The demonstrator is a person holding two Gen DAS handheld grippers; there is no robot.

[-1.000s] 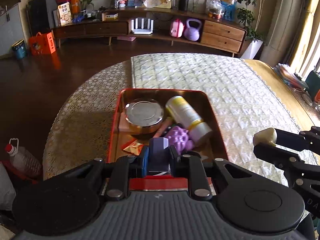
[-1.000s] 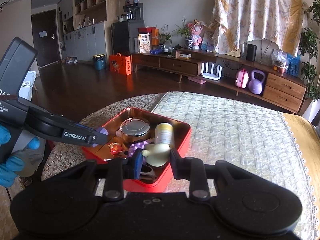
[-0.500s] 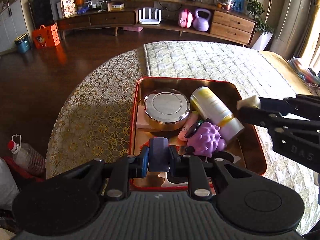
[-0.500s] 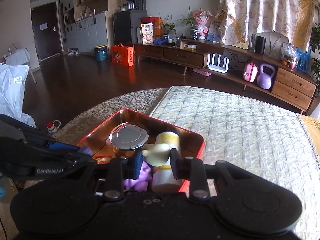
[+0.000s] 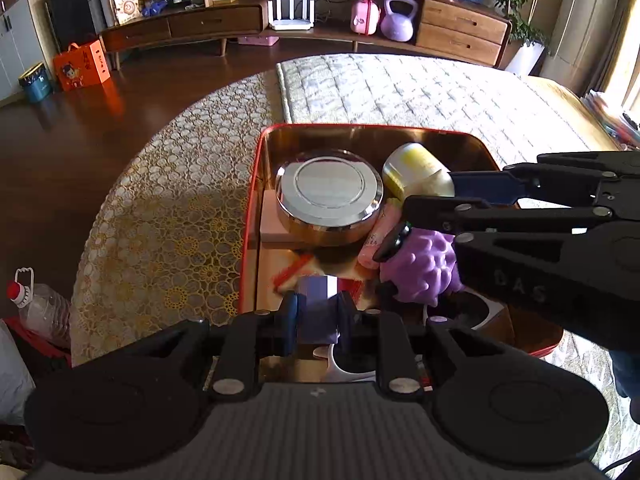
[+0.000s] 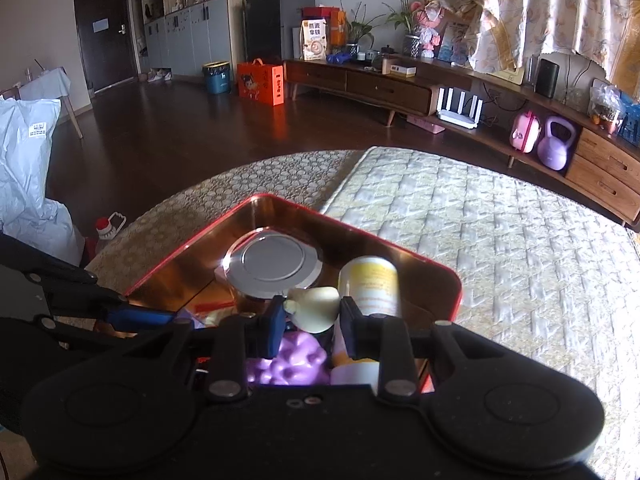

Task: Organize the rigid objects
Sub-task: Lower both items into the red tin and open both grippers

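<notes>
Hovering over the red tray [image 5: 252, 216], the left hand-held gripper [image 5: 318, 316] is clamped on a purple block [image 5: 318, 300] and the right hand-held gripper [image 6: 312, 320] on a cream piece [image 6: 314, 306], seemingly for dropping among the round tin [image 5: 330, 196], bottle [image 5: 416, 172] and knobbly purple toy [image 5: 420, 268] on the tabletop [image 5: 160, 208].

Tin tray [image 5: 256, 184] on table, straddling lace cloth [image 5: 168, 216] at left, quilted mat [image 5: 420, 88] at right and behind. In tray: round lidded tin [image 5: 330, 196] far left, atop flat block [image 5: 272, 228]; cylindrical bottle [image 5: 416, 172] right of tin; knobbly toy [image 5: 424, 268] nearer, right. Sideboard [image 5: 320, 24] behind table, kettlebell [image 5: 396, 18] on its shelf.
</notes>
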